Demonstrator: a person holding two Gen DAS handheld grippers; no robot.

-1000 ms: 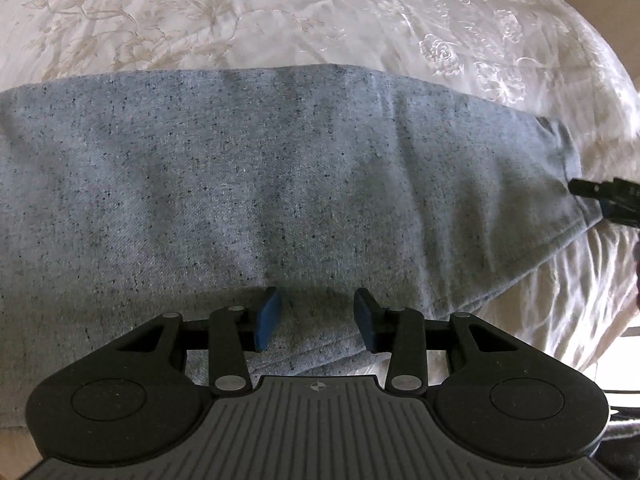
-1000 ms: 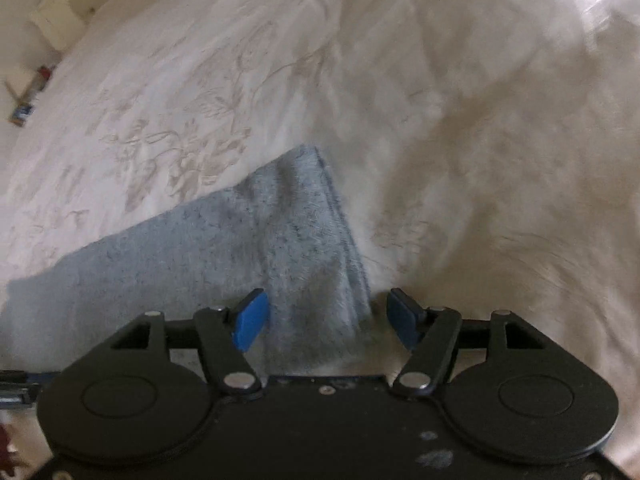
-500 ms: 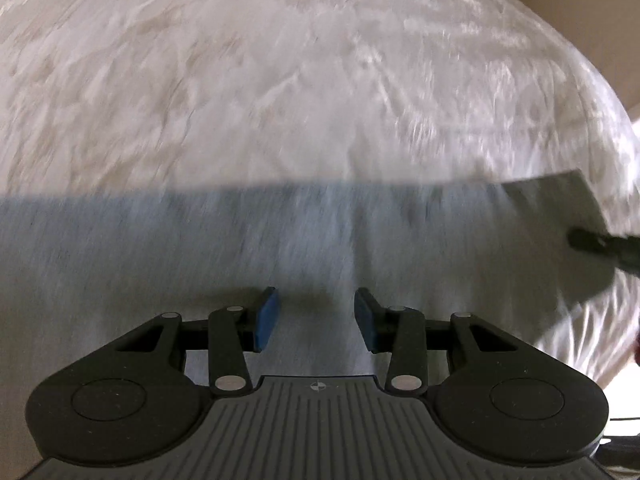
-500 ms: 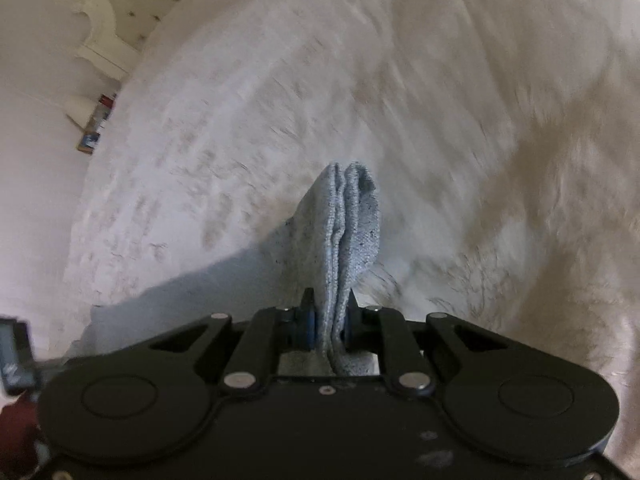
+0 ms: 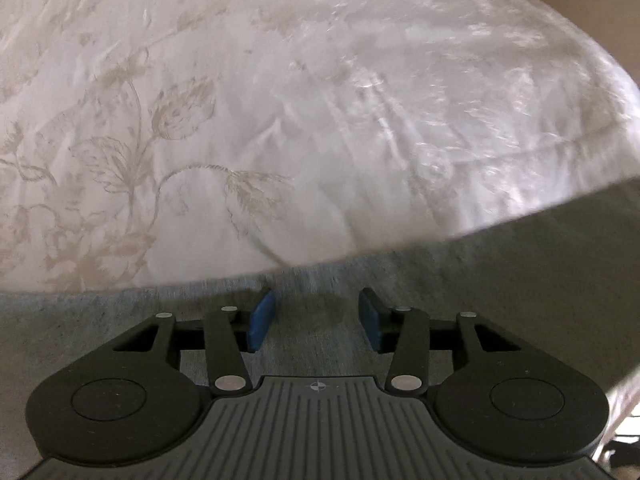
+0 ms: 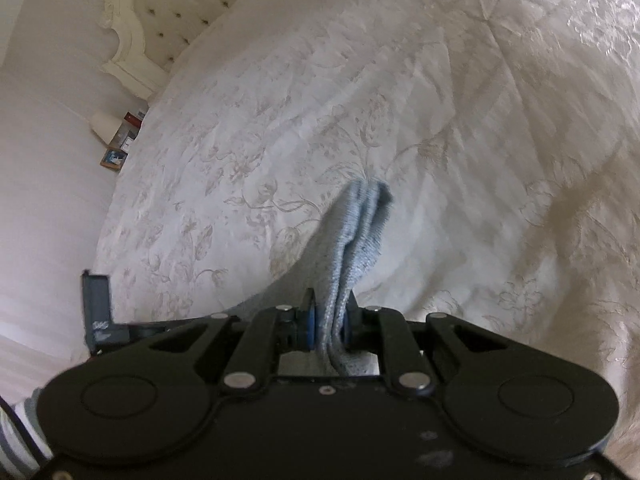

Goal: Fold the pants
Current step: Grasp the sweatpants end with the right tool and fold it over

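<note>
Pants, grey-blue knit, bunched where right fingers pinch them; left fingers spreading, empty.

Open bedspread ahead of you, clutter only at the far-left edge.
Your bedspread lay bare across its middle; the pants crossed its near edge, with a headboard beyond the far-left corner.

Pants lie across bedspread, under and in front of left gripper. Pants end sits between right gripper pads, raised above bedspread. Headboard far upper left; small items beside bed's left edge.
</note>
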